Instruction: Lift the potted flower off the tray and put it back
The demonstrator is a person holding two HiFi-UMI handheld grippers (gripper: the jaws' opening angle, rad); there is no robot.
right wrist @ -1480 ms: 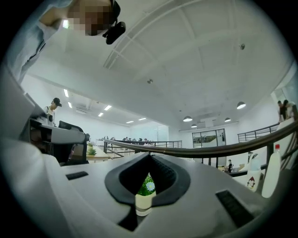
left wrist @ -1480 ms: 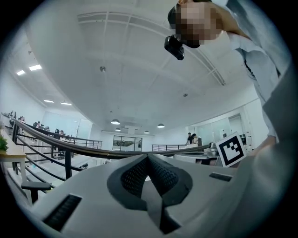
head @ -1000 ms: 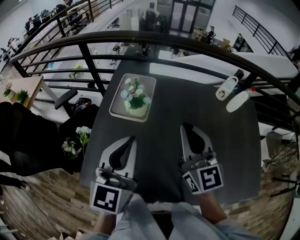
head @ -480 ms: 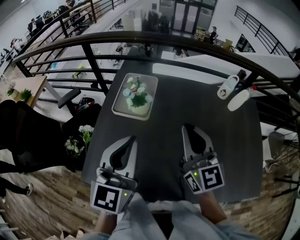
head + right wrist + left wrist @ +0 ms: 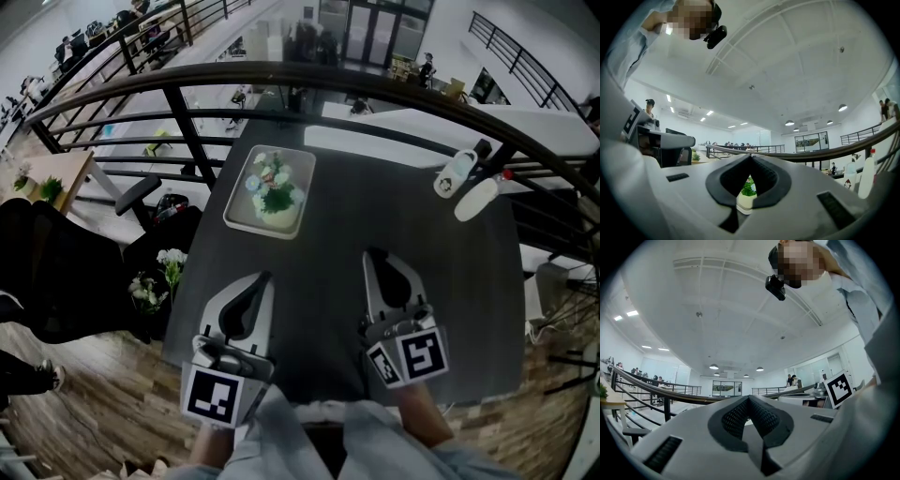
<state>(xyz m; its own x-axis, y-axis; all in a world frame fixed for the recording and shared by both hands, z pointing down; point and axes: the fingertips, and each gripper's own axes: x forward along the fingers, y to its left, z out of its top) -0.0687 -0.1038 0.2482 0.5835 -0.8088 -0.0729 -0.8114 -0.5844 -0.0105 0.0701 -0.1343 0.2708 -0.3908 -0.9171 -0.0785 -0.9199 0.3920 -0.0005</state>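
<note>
While both grippers rest low over the near part of the dark tabletop (image 5: 337, 206), the head view shows the potted flower (image 5: 272, 187) standing in the pale tray (image 5: 240, 214) at the tabletop's far left corner, well apart from both of them. The left gripper (image 5: 261, 278) and the right gripper (image 5: 373, 255) lie side by side, apart from each other, and both point toward the far edge. Two white bottles (image 5: 457, 173) stand at the far right corner, just in front of the dark railing (image 5: 281, 75). A bunch of white flowers (image 5: 155, 281) sits on the wooden floor to the left of the tabletop.

Seen in the left gripper view, the left gripper's fingers (image 5: 733, 418) meet at their tips, fully closed, with nothing held between them. Beyond them, only the railing and a large white hall can be seen.

Seen in the right gripper view, the right gripper's fingers (image 5: 726, 180) are likewise pressed together at the tips and hold nothing. Through the small gap below the tips, the potted flower (image 5: 749, 187) shows in its tray far ahead, untouched. The bottles (image 5: 867, 176) stand upright at the right.
</note>
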